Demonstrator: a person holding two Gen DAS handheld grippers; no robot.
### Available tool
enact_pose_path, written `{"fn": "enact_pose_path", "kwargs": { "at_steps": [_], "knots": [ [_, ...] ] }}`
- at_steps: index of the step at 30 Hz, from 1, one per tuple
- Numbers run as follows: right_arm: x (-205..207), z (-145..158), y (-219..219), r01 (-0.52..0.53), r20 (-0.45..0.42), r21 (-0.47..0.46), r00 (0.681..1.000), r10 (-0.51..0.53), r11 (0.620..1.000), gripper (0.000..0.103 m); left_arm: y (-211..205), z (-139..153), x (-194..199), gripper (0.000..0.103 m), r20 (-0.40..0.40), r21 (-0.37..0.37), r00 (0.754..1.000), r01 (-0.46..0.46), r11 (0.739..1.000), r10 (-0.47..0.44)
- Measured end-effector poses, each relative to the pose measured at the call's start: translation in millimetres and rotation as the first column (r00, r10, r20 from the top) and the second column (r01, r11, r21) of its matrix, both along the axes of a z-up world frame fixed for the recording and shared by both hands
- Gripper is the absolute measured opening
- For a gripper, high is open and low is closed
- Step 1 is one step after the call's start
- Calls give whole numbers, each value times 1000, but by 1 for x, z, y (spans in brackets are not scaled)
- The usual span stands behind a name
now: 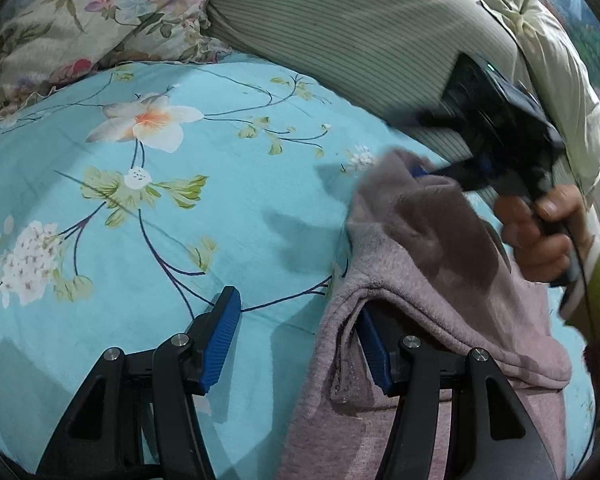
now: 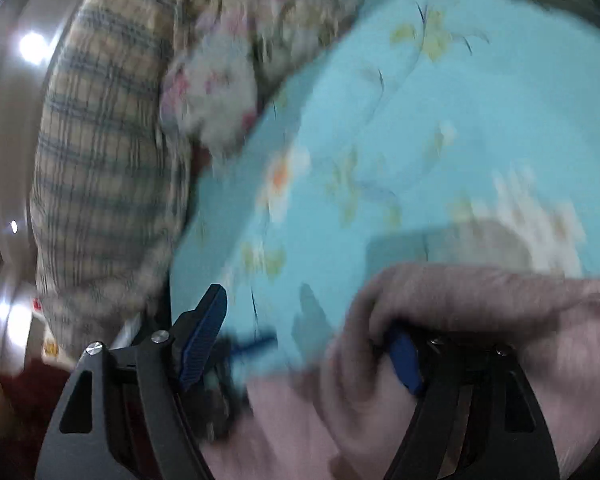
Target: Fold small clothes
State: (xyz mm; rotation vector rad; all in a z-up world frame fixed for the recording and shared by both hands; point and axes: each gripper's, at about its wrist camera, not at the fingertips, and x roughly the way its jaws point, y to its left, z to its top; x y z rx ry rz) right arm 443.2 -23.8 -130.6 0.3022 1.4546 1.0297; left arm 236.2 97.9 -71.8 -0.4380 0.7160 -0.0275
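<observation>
On the bed, catalogued as follows:

Surface: a turquoise bedsheet (image 1: 228, 216) printed with white flowers and dark stems is spread over the bed; it fills most of both views.
Back edge: a flowered pillow (image 1: 80, 28) is seen at the upper left of the left wrist view, and a grey striped cushion (image 1: 360, 40) beside it at the upper right.
Side: a checked blanket (image 2: 104, 160) is piled at the left of the right wrist view, which is blurred throughout.
Garment: one mauve knitted garment (image 1: 428, 280), soft and fleecy, is laid rumpled on the sheet at the right, with a hemmed edge folded back over itself.
Left gripper (image 1: 300, 344): its jaws are held apart; the garment's hem is draped over the right finger only, the left finger stands free over the bare sheet, and nothing is pinched.
Right gripper (image 2: 312, 344): its jaws are spread wide; cloth is bunched over the right finger, the left finger is clear, and no grip is made.
Hand (image 1: 540, 232): one hand with a green sleeve is seen on the right gripper's handle.
Count: one garment, two grippers, one pillow, one cushion, one blanket.
</observation>
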Motion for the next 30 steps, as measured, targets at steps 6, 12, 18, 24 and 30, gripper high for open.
{"fn": "enact_pose_path", "kwargs": {
  "at_steps": [6, 12, 18, 24, 30],
  "knots": [
    [1, -2, -30, 211, 8, -47, 978, -211, 976, 76, 17, -1, -4, 59, -7, -90, 999, -35, 995, 35],
    [-32, 66, -105, 367, 198, -70, 917, -347, 928, 76, 28, 7, -17, 57, -63, -105, 996, -67, 992, 61],
    [-100, 109, -172, 528, 271, -21, 821, -503, 849, 76, 33, 24, -13, 57, -73, -153, 997, -33, 988, 22],
    [-173, 140, -243, 703, 393, -57, 668, -631, 709, 76, -8, 35, 29, 60, -92, -14, 989, 112, 994, -113],
    [-237, 165, -337, 890, 566, -159, 436, -700, 427, 76, -27, 8, 38, 62, -162, 170, 979, 150, 974, -123]
  ]
}}
